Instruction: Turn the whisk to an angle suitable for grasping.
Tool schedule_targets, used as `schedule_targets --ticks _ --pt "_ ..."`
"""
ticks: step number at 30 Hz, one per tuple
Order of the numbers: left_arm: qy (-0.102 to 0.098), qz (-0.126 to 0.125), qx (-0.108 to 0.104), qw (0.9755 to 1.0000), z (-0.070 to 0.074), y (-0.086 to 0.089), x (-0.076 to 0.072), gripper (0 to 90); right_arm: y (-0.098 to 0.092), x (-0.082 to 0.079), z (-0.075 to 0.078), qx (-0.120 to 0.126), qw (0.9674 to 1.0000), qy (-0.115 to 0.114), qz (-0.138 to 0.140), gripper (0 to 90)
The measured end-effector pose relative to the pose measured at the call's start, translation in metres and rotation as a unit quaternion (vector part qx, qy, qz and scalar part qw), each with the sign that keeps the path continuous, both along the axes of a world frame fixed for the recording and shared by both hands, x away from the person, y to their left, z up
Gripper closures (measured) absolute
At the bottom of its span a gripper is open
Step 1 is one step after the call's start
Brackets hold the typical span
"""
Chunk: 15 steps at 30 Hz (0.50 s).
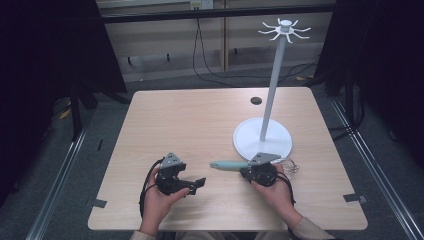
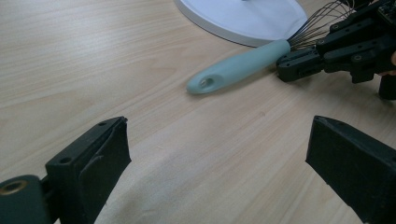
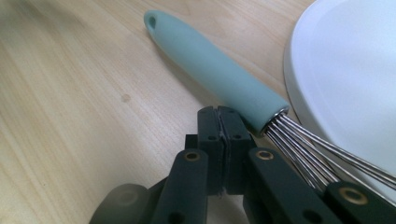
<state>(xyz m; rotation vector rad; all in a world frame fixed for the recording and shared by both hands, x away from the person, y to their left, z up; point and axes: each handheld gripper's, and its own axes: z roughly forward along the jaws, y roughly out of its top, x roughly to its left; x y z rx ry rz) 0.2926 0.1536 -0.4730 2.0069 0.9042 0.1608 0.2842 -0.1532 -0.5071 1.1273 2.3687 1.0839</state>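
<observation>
In the high view, a pale wooden table (image 1: 200, 130) carries a white metal stand with a round base (image 1: 262, 139) and a tall pole topped by radiating hooks, at about two o'clock from the table's middle. A whisk with a light teal handle and steel wires (image 1: 227, 165) lies flat just beside the base's near edge, at five o'clock from the table's middle, handle end pointing toward nine o'clock. The right gripper (image 1: 246, 172) sits at the joint of handle and wires, held in the person's right hand (image 1: 272, 187). The left gripper (image 1: 199, 183) rests at seven o'clock, well apart from the whisk, in the left hand (image 1: 160, 197).

In the left gripper view, its two black jaws stand wide apart with bare table between them: released. The whisk (image 2: 238, 67) lies at one o'clock, its wires touching the white base (image 2: 243, 18), with the right gripper (image 2: 292, 67) at its collar.

In the right gripper view, the jaws are clenched together, pads meeting, with nothing between them; their tips sit just beside the whisk (image 3: 215, 70), whose handle runs toward eleven o'clock.
</observation>
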Motion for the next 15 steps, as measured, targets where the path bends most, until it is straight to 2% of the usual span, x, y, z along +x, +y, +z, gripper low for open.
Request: schedule_targets --ticks 5,6,15 --pt "0.0 0.0 -0.001 1.0 0.0 0.001 0.0 5.8 0.0 -0.001 0.002 0.004 1.0 0.008 0.002 87.0" --pt "-0.001 0.001 -0.002 1.0 0.0 0.001 0.0 5.8 0.0 -0.001 0.004 0.003 1.0 0.002 0.008 86.4" --pt "0.0 -0.001 -0.001 1.0 0.0 0.0 0.0 5.8 0.0 -0.003 0.015 -0.004 0.9995 0.002 0.031 84.5"
